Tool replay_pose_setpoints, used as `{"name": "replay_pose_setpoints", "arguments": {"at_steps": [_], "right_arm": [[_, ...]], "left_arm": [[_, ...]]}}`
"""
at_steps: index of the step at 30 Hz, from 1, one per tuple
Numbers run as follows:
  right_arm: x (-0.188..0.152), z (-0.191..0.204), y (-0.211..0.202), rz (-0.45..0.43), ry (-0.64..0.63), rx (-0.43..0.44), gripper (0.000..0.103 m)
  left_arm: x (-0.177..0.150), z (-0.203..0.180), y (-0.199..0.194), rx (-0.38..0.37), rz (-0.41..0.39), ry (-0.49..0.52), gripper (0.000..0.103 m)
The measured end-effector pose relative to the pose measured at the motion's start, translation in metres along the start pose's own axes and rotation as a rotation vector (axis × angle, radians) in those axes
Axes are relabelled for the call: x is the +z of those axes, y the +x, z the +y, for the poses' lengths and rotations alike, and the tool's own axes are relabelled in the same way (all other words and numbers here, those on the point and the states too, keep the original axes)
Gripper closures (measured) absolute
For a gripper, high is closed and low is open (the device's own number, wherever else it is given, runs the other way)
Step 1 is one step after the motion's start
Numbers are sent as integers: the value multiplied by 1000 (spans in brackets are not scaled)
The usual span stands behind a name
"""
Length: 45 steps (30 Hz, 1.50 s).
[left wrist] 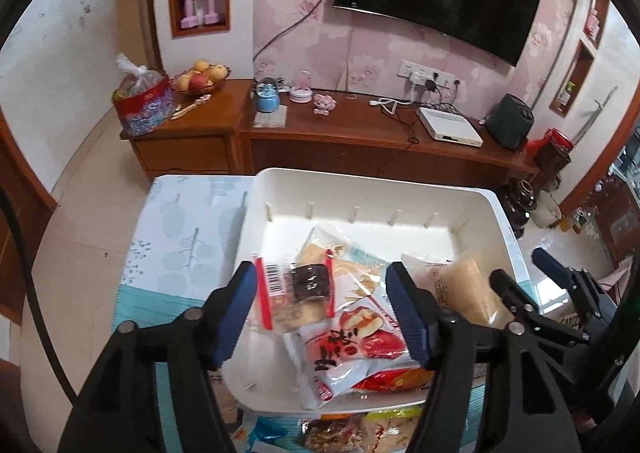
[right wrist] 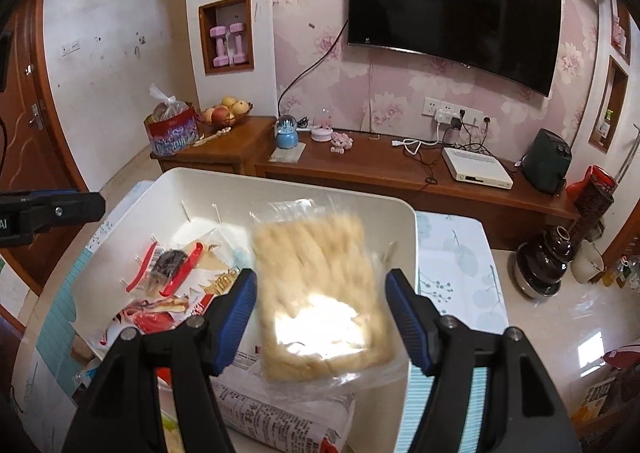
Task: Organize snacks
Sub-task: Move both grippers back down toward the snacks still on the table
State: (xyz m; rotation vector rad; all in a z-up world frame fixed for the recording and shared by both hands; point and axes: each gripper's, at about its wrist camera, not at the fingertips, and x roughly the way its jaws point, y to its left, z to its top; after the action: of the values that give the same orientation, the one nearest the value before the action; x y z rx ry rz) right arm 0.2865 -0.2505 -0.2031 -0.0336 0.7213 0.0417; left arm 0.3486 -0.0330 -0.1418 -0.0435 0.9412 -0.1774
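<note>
A white plastic bin (left wrist: pixel 492 209) stands on the patterned table and holds several snack packets. My left gripper (left wrist: pixel 322 313) is open above its near side, over a red-striped packet with a dark cake (left wrist: pixel 296 289) and a red-and-white packet (left wrist: pixel 348 341). My right gripper (right wrist: pixel 320 317) is open; a clear bag of pale yellow biscuits (right wrist: pixel 320 293) lies blurred between its fingers, apart from the pads, over the bin (right wrist: pixel 404 213). The same bag (left wrist: pixel 472 289) and right gripper (left wrist: pixel 524 273) show in the left wrist view. A white printed packet (right wrist: pixel 276 417) lies below the bag.
More snack packets (left wrist: pixel 344 433) lie on the table in front of the bin. A wooden TV cabinet (left wrist: pixel 340 133) stands behind with a fruit bowl (left wrist: pixel 198 79), a blue globe, a white box and cables. Dark pots (right wrist: pixel 544 261) stand on the floor at right.
</note>
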Motion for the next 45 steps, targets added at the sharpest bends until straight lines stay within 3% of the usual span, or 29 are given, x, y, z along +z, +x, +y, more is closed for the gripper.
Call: {"name": "replay_pose_setpoints", "arguments": {"at_steps": [12,24,33,45], "right_arm": [[-3,-12,-37,54,78,112,28],[-38,-20,-65,188,118,193,29],[-74,-24,-56,345,171,269,29],[-112,-29,-25,519,345,327,29]], "left_arm": [[-21,17,-62,92,-33,-106,20],[-67,43,-98,183,-40,-254,15],[-126,68,-93,202,46,-388,15],[-195,96,-44,205,231,-589,15]]}}
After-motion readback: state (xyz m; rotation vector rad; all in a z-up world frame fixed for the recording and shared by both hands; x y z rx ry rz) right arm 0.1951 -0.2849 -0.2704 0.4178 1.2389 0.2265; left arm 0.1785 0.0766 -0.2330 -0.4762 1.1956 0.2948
